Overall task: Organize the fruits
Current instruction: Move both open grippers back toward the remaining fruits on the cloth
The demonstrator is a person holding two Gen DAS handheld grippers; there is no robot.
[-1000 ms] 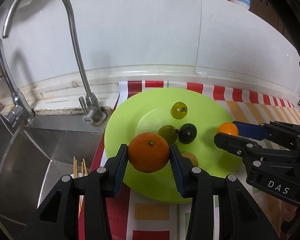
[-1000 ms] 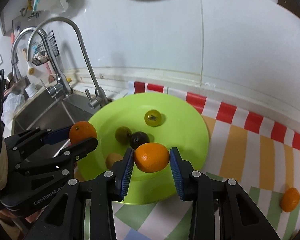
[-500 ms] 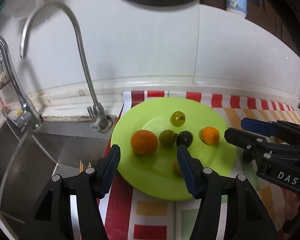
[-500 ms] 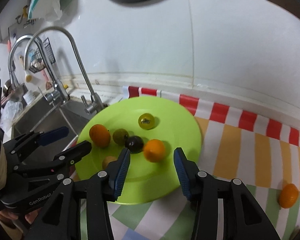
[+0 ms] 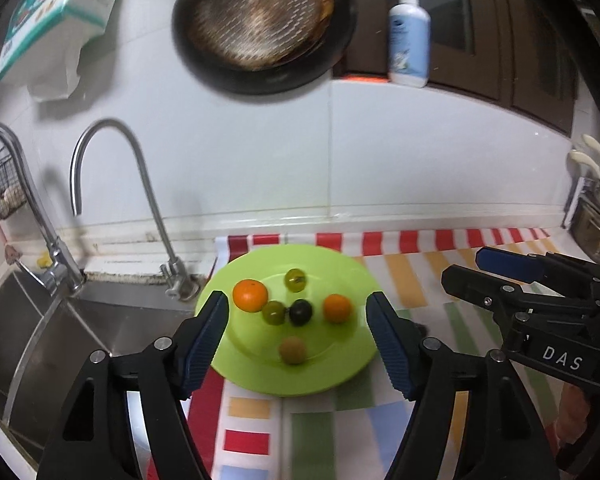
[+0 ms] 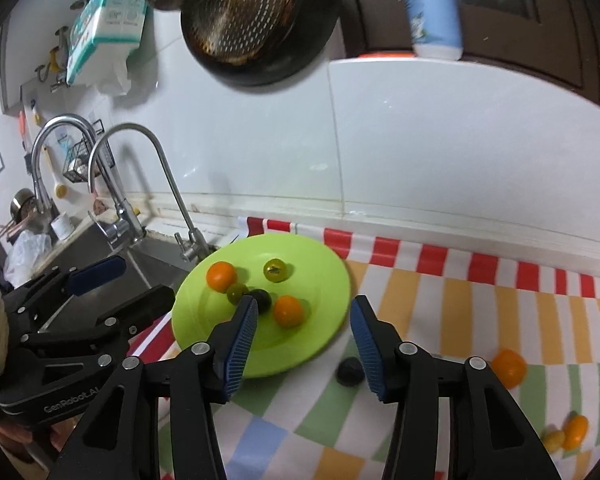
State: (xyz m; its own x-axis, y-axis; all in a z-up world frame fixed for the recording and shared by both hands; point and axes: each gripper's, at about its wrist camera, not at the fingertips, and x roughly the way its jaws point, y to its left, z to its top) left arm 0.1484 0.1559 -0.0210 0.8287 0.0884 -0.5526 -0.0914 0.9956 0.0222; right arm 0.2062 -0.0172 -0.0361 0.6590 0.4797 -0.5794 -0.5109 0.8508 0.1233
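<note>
A curved steel faucet (image 5: pixel 112 184) and sink (image 5: pixel 80 332) are seen left of a lime-green plate (image 5: pixel 340 376) set on a striped cloth (image 6: pixel 480 320) on the tabletop. Six small fruits are spread on the plate, among them two oranges (image 5: pixel 251 295) (image 5: pixel 337 308). Both the left hand-held gripper (image 5: pixel 298 336) and the right hand-held gripper (image 6: pixel 304 340) are held released above it, jaws just opened, nothing between them.

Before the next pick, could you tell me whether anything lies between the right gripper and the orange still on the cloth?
Nothing visible does. The orange lies alone on the striped cloth, off to the side of the open right gripper; the dark fruit sits apart, nearer the plate.
</note>
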